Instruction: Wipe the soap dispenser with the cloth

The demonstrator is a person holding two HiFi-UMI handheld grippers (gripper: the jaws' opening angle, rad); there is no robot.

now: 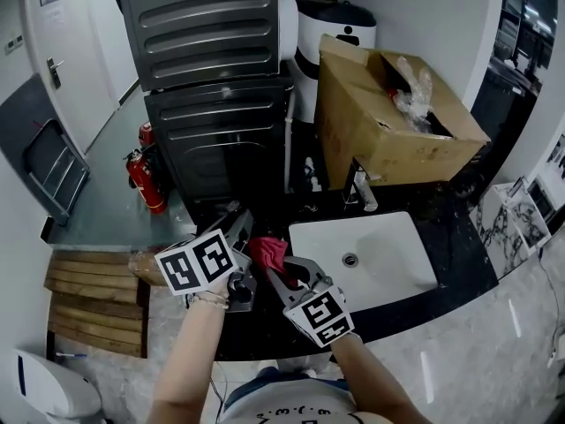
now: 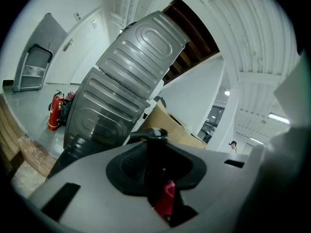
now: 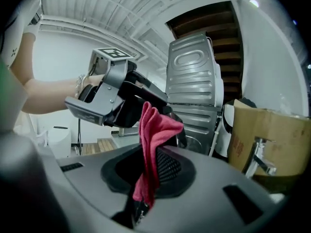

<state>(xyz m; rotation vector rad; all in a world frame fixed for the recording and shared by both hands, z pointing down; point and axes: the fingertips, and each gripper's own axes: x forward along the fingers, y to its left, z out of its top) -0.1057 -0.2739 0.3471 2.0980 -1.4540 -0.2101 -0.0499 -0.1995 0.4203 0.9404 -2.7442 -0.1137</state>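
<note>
My left gripper is shut on a black pump soap dispenser, whose stem and pump head stand up between the jaws in the left gripper view. My right gripper is shut on a red cloth, which sticks up from its jaws. In the head view both grippers meet over the black counter, left of the sink, with the cloth right beside the left gripper's tip. A bit of the cloth shows low behind the dispenser. The dispenser's body is mostly hidden by the left gripper and the cloth.
A white sink basin with a chrome tap lies to the right in the black counter. An open cardboard box stands behind it. Stacked grey machines, a red fire extinguisher and wooden slats are at the left.
</note>
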